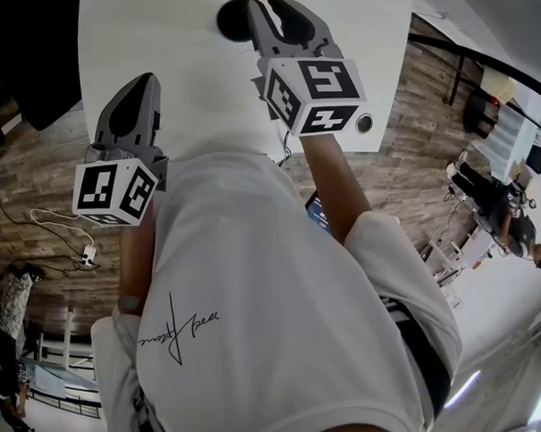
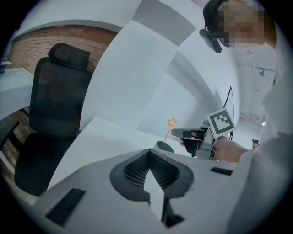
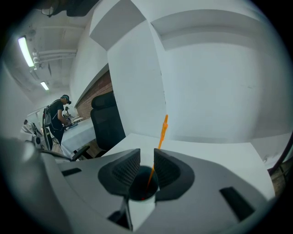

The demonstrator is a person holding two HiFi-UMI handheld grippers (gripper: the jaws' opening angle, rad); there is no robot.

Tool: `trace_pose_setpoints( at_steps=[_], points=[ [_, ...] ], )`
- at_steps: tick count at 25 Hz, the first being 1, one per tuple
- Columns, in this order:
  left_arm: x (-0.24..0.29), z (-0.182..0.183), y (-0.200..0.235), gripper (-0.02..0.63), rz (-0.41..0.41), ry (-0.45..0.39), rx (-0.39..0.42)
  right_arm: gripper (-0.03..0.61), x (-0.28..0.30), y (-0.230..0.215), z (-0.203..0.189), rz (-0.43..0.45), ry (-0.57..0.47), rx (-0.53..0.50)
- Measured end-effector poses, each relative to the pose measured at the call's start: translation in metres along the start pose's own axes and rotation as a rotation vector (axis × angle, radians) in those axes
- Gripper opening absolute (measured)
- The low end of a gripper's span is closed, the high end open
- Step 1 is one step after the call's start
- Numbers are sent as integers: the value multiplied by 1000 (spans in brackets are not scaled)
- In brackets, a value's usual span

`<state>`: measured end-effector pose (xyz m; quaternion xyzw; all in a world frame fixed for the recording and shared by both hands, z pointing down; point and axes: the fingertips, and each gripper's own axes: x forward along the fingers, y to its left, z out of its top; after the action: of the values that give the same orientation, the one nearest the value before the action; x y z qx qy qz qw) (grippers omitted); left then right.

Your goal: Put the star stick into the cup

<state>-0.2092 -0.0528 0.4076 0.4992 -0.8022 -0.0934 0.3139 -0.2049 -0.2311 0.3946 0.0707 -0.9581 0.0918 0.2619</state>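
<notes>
**Star stick in the cup, right jaws parted around it**

Nearest the lens, a white T-shirt [image 1: 256, 301] filling most of the head view. Just past it, at the near edge of the white table [image 1: 155, 37], the grey left gripper [image 2: 149, 160], jaws pressed together on nothing, well apart from the action. Further in, the grey right gripper [image 3: 146, 157], by far the nearer of the two, held close over the small teal cup [image 2: 165, 147], jaws parted. In the gap between them, touching neither so far as can be told, the thin orange star stick [image 2: 168, 133]. Lower end down inside the cup, long axis close to upright with a slight lean, outlined star uppermost and clear above the jaws. By all appearances, placement made and grip let go. Likely to matter next: a straight pull-back along the line of the gap, with any sideways drift liable to catch the shaft and tip stick or cup. Beyond the table, a black mesh office chair [image 2: 55, 105] and a plain white wall [image 2: 151, 59].
</notes>
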Motion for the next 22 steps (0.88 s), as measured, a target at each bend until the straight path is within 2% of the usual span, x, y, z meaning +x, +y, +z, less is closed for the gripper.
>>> trace_pose_setpoints(
  at_steps=[11, 16, 22],
  points=[
    [-1, 0, -21, 8, -62, -4, 34, 75, -28, 6, 8, 12, -38, -26],
    [1, -3, -44, 8, -98, -2, 66, 58, -48, 1, 4, 27, -45, -50],
    [-8, -2, -60, 8, -106, -15, 103, 44, -73, 2, 1, 51, -50, -95]
  ],
)
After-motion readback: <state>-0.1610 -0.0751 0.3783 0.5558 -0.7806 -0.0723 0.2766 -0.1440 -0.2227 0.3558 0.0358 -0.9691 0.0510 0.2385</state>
